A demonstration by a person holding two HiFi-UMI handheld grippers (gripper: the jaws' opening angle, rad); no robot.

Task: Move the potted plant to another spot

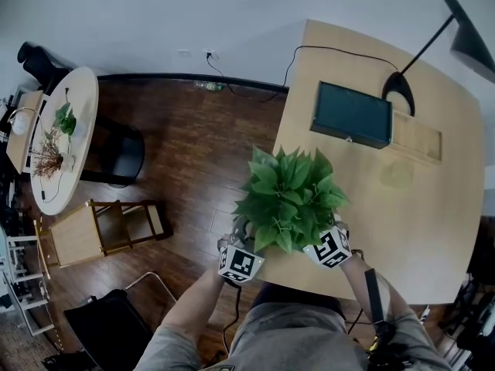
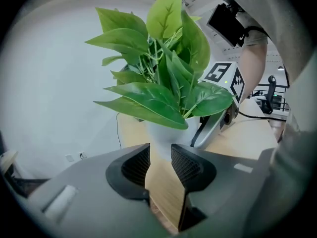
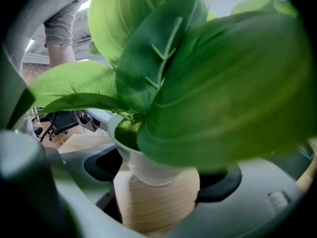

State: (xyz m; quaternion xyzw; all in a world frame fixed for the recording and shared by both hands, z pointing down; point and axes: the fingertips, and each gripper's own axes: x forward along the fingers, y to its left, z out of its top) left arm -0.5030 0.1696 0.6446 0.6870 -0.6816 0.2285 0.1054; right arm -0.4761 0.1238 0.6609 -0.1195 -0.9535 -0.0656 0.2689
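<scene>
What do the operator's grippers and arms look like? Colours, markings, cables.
The left gripper and right gripper have grey moulded bodies with black ribbed pads. Each carries a cube of black-and-white square markers. A thin black cable hangs from the left one; a black strap runs along the right forearm. Sleeves are short and grey.
</scene>
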